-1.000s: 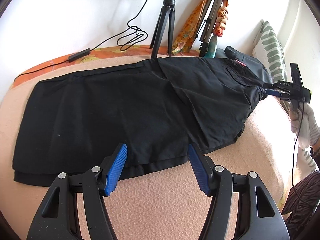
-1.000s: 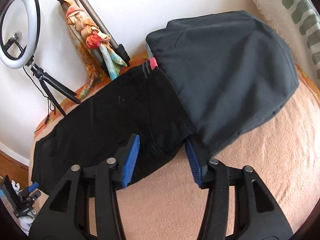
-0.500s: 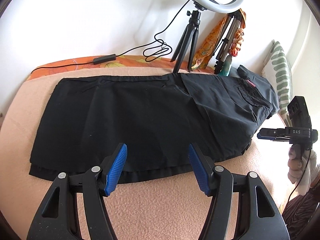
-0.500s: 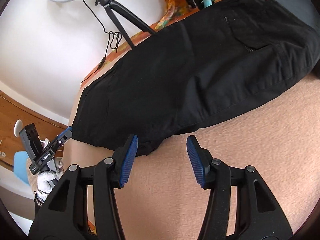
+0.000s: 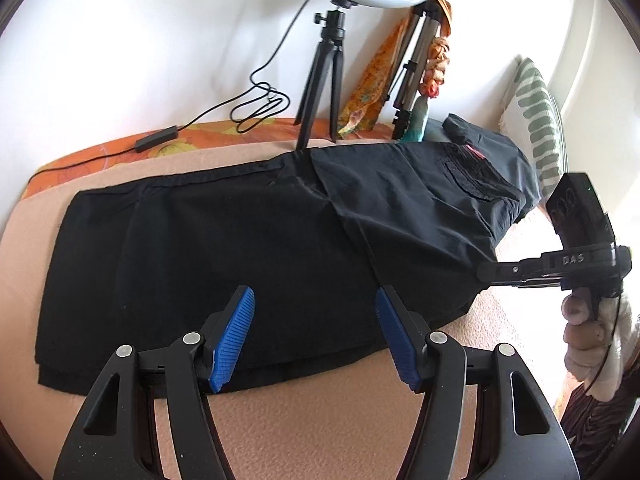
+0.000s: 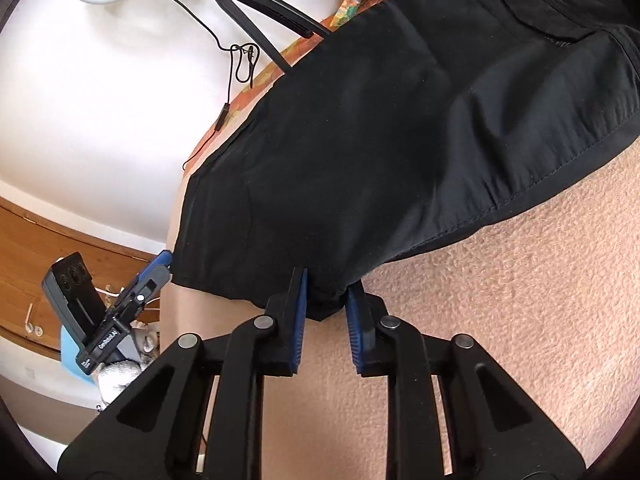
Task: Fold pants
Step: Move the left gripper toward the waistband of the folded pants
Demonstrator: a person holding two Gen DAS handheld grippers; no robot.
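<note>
Black pants lie flat across the peach blanket, legs stacked, waist to the right. My left gripper hovers open over their near edge with nothing between its blue pads. In the right wrist view it sits by the hem corner of the pants. My right gripper is closing its jaws on a bunched bit of the pants' near edge, and black fabric fills the gap at the tips. From the left wrist view the right gripper meets that edge, held by a hand.
A ring light on a black tripod stands behind the pants, its cable trailing left. A second tripod with a scarf, a striped pillow and a dark grey garment are at the back right.
The right gripper left the waist end, swung to the pants' near edge and narrowed its jaws around the fabric there. The left gripper drew back, then returned nearer the pants; it stays open.
</note>
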